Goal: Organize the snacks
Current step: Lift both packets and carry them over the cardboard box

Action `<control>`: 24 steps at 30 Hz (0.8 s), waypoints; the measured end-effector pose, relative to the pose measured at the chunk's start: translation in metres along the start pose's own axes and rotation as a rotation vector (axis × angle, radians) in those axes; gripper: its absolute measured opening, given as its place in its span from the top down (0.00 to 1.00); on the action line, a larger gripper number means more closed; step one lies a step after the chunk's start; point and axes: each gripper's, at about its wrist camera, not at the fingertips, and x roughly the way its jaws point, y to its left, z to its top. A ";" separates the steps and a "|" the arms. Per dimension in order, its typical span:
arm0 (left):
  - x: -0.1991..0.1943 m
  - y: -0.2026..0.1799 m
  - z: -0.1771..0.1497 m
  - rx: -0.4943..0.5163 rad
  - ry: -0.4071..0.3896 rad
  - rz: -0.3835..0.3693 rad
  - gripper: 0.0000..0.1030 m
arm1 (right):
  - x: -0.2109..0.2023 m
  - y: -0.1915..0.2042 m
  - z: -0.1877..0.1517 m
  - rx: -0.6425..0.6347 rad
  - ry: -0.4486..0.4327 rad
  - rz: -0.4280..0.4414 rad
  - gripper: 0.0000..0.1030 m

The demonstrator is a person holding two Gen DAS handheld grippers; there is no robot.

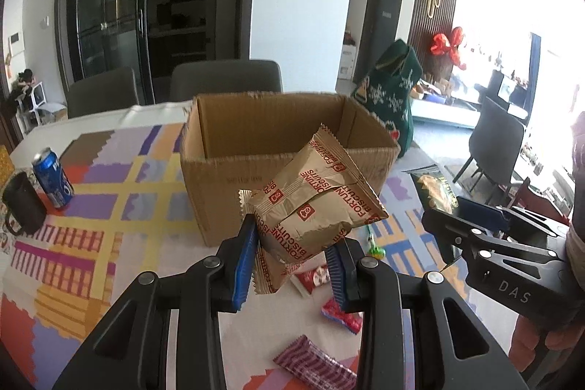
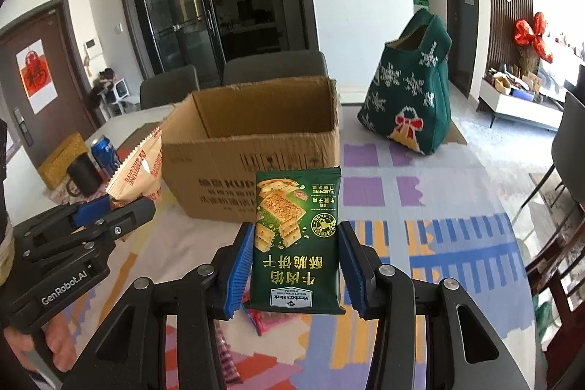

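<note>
My left gripper (image 1: 292, 253) is shut on two tan Fortune Biscuits packs (image 1: 310, 207) and holds them above the table, just in front of the open cardboard box (image 1: 215, 185). My right gripper (image 2: 296, 262) is shut on a green cracker packet (image 2: 298, 240), held upright before the same box (image 2: 219, 167). The left gripper with its tan packs (image 2: 137, 170) shows at the left of the right wrist view. The right gripper's body (image 1: 512, 265) shows at the right of the left wrist view with the green packet (image 1: 437, 192).
A patterned tablecloth (image 1: 109, 207) covers the table. A blue can (image 1: 53, 178) and a black mug (image 1: 22, 203) stand at left. Small red and maroon snack packs (image 1: 314, 364) lie below the grippers. A green knitted bag (image 2: 413, 90) stands right of the box. Grey chairs sit behind.
</note>
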 end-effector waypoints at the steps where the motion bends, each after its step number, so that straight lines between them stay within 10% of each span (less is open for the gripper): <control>1: -0.001 0.001 0.002 0.000 -0.005 0.001 0.66 | 0.000 0.000 0.002 0.000 -0.004 0.002 0.55; 24: 0.012 0.018 0.074 0.025 -0.098 0.038 0.66 | 0.008 0.010 0.084 -0.026 -0.123 0.035 0.55</control>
